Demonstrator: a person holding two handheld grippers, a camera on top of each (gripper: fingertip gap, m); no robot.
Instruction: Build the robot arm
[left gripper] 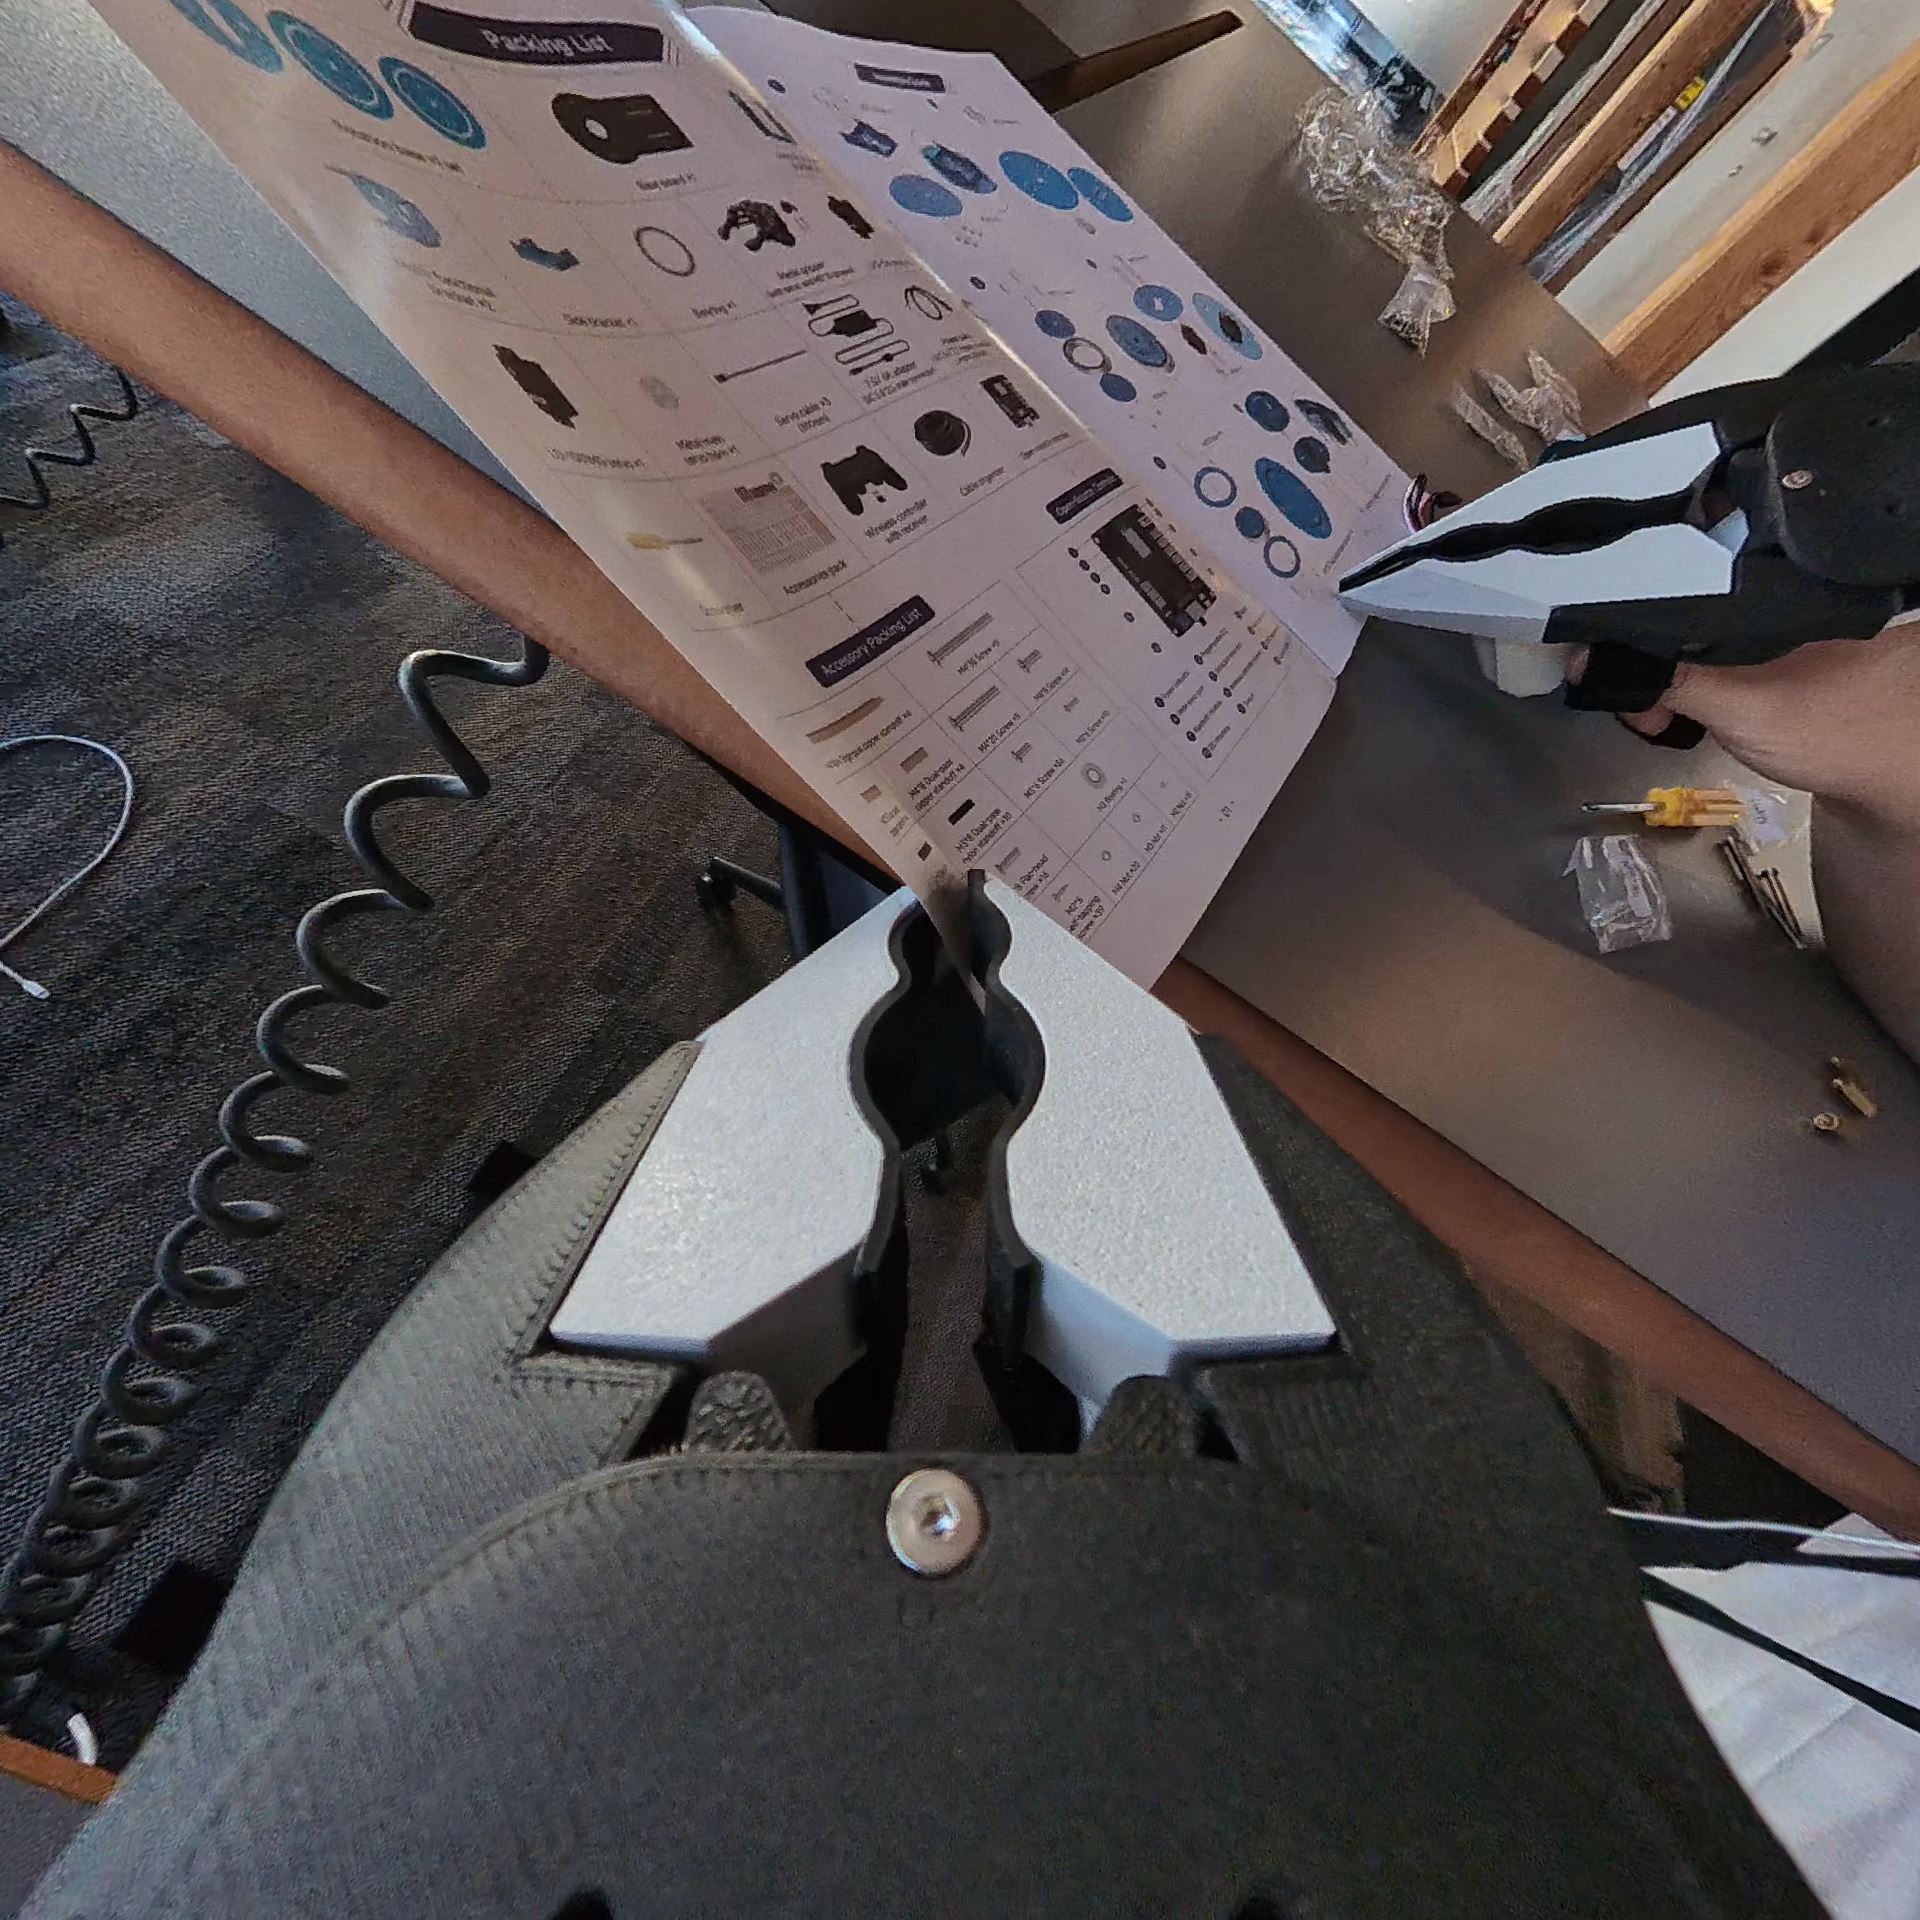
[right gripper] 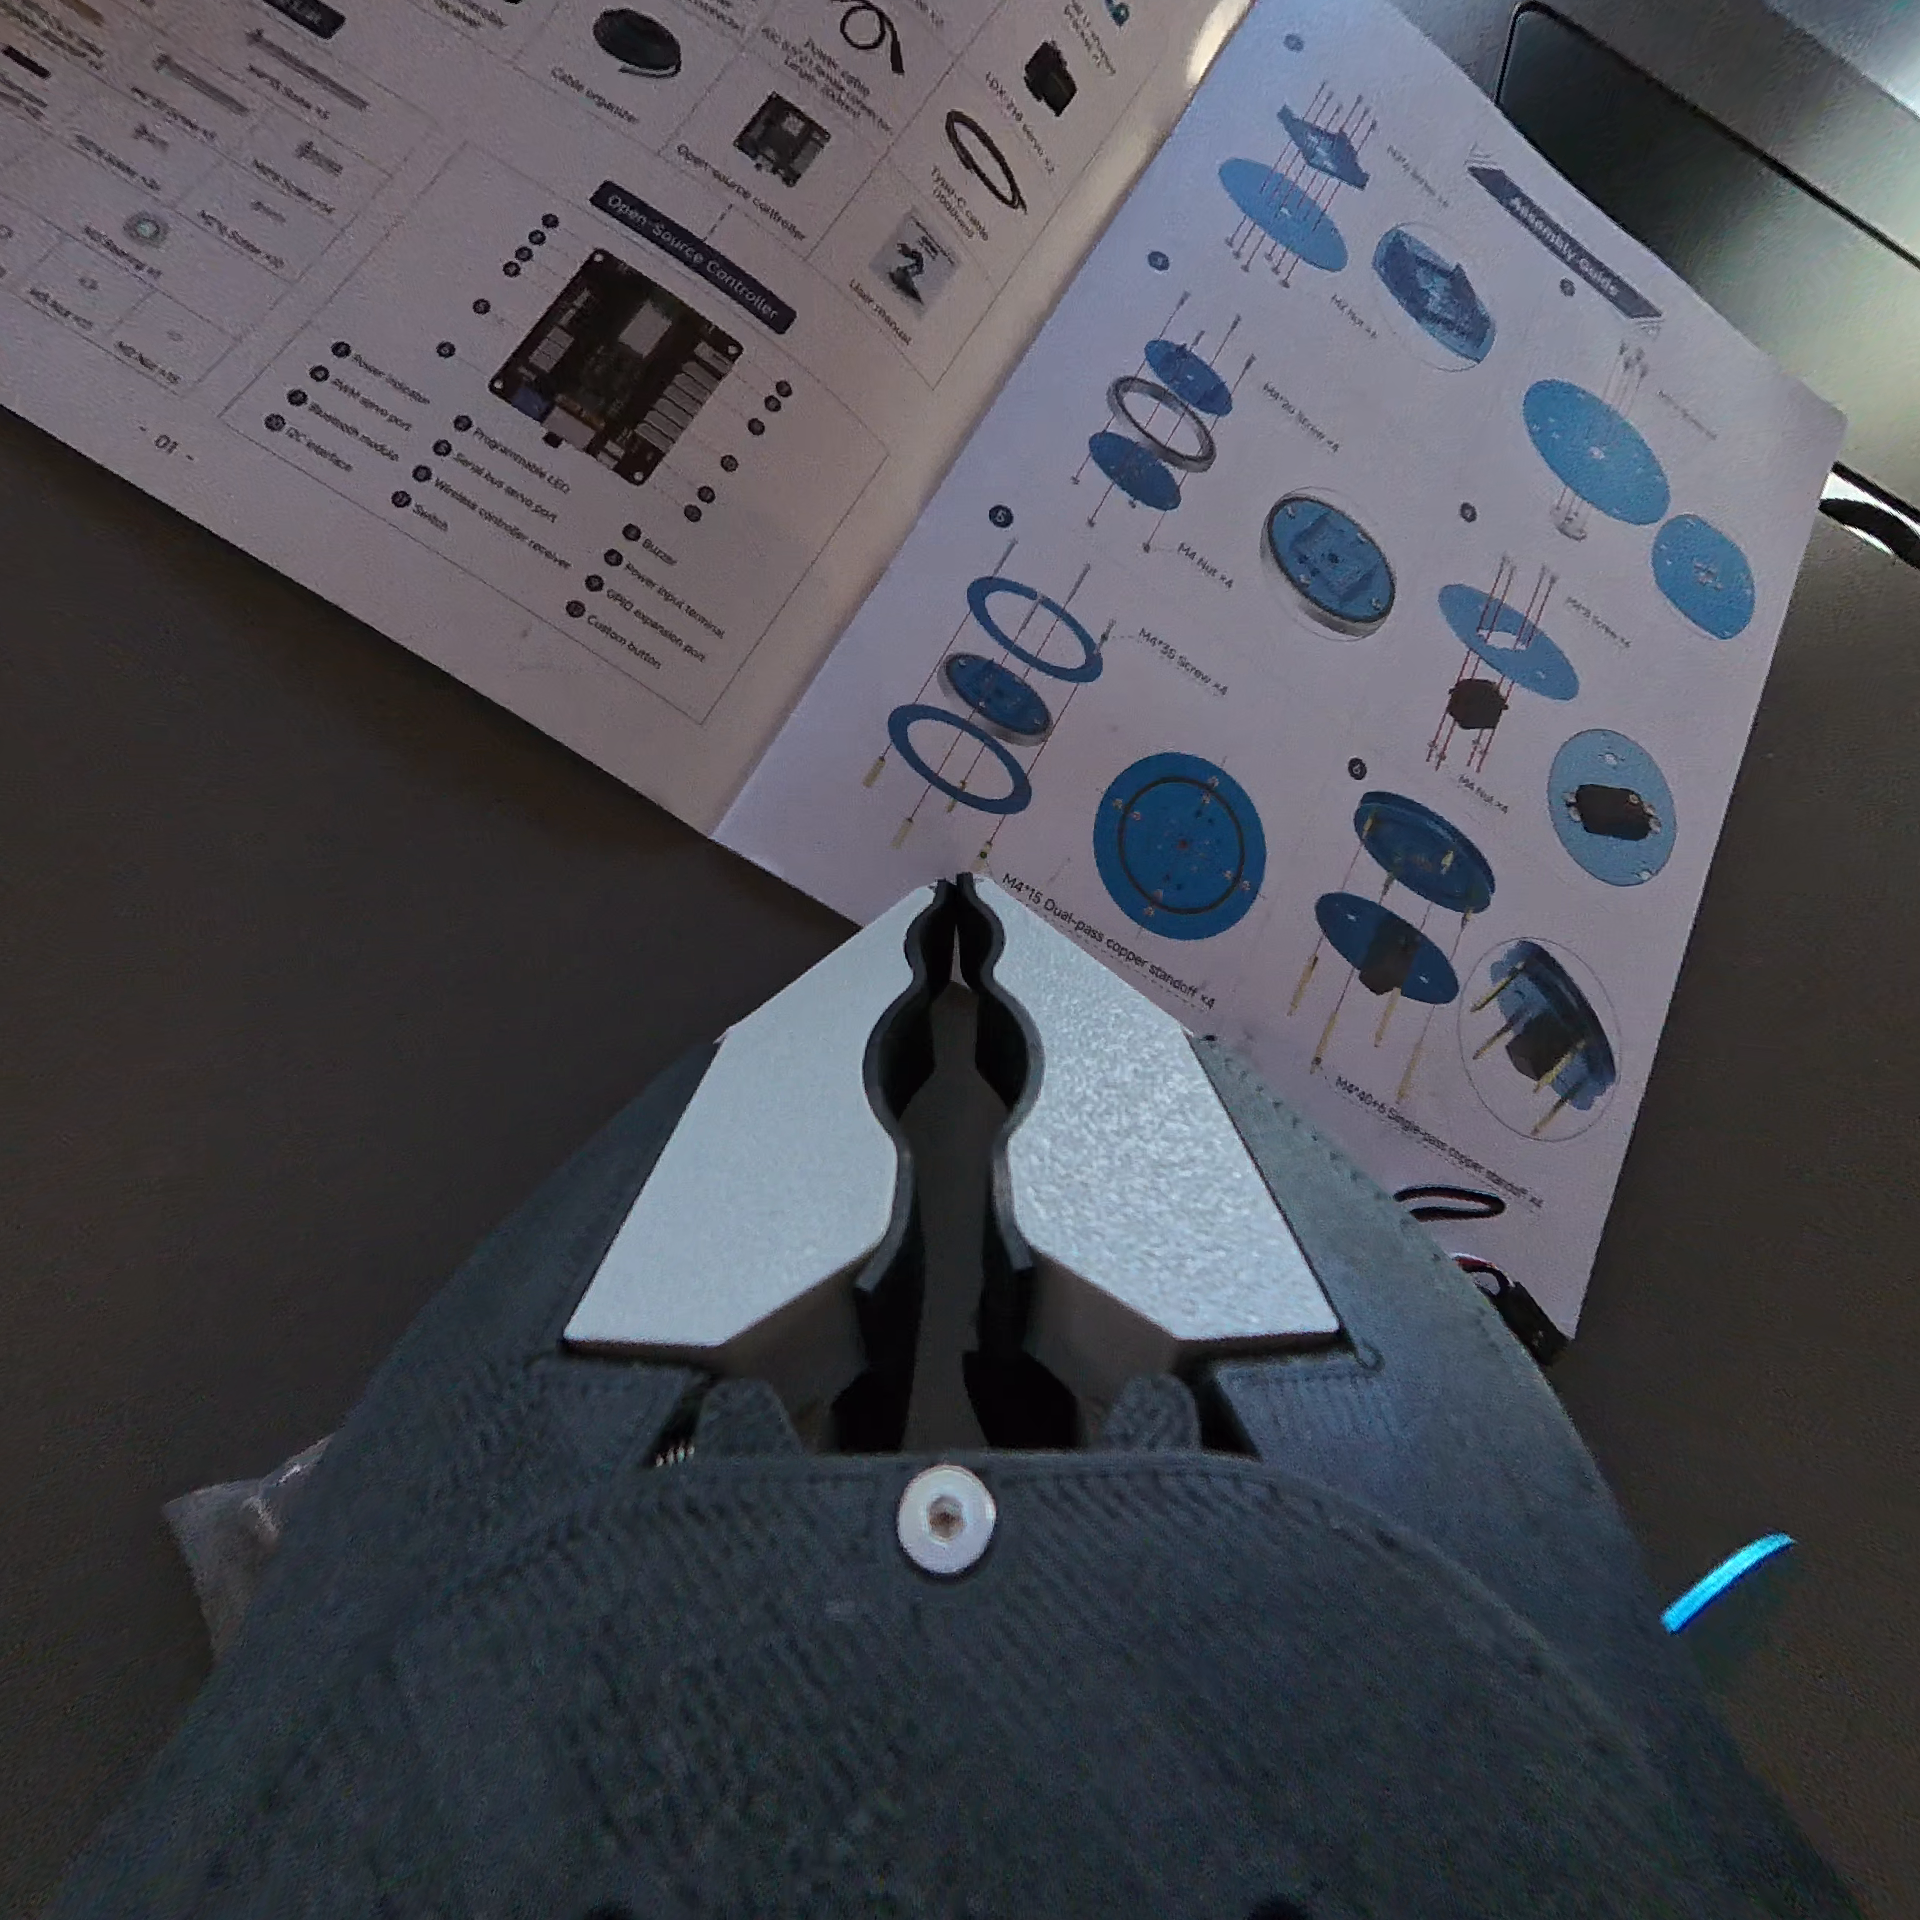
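Observation:
An open white instruction booklet (left gripper: 831,468) with printed parts pictures and blue diagrams is held up, tilted, over the edge of a grey table (left gripper: 1455,831). My left gripper (left gripper: 951,909) is shut on the lower corner of its left page; the paper runs in between the pads. My right gripper (left gripper: 1345,592) is shut, with its tips at the lower edge of the right page. In the right wrist view the booklet (right gripper: 1299,623) fills the top, and the right gripper (right gripper: 956,883) has both tips in front of the page. I see no paper between its pads.
On the table lie a yellow-handled screwdriver (left gripper: 1683,805), clear bags of small parts (left gripper: 1621,894), brass standoffs (left gripper: 1849,1091) and more bags farther off (left gripper: 1371,166). A black coiled cable (left gripper: 312,987) hangs over dark carpet. A hand (left gripper: 1766,707) holds the right gripper. Wires (right gripper: 1455,1205) lie under the booklet. The left gripper's tips are roughly 20 cm from the right gripper's.

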